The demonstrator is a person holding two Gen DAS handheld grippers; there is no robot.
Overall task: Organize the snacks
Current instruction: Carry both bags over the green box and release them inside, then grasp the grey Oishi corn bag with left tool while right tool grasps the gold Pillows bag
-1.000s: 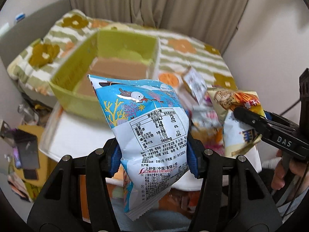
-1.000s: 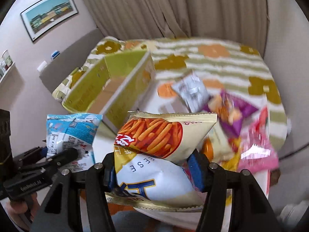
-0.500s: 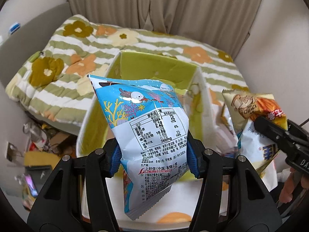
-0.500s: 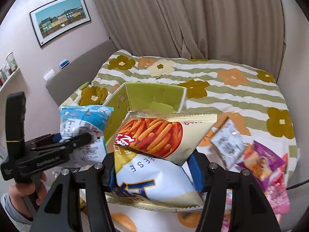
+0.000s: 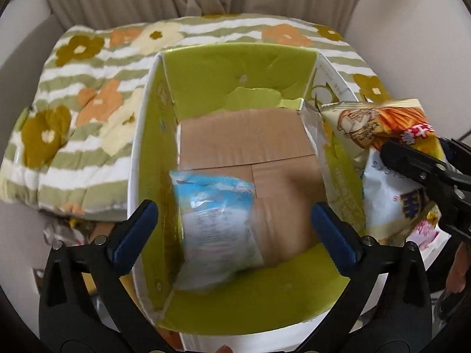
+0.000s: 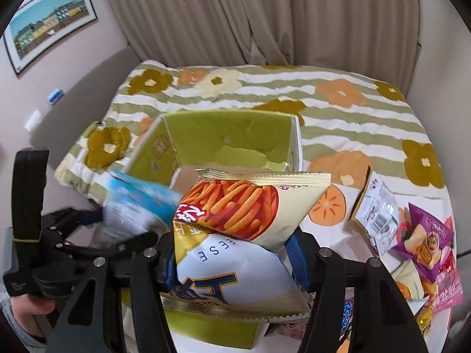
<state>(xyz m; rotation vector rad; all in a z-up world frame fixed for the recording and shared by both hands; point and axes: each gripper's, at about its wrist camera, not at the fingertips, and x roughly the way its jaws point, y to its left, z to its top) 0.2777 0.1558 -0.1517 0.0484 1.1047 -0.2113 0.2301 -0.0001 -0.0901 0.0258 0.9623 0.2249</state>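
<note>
the left tongs (image 5: 235, 229) have just sprung apart, blue packet (image 5: 216, 229) dropping into the box (image 5: 147, 153) below; right tongs (image 6: 232, 264) grasp a crisp bag (image 6: 235, 235), loose packets (image 6: 424, 241) remaining to their right.

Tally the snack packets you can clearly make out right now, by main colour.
Blue packet, blurred, inside the green box: 1
Cream bag, clamped in the right gripper: 1
Silver packet, on the bedspread: 1
Purple packet, on the bedspread: 1
Pink packet, on the bedspread: 1
Total: 5. More lie half hidden below the pink one.
</note>
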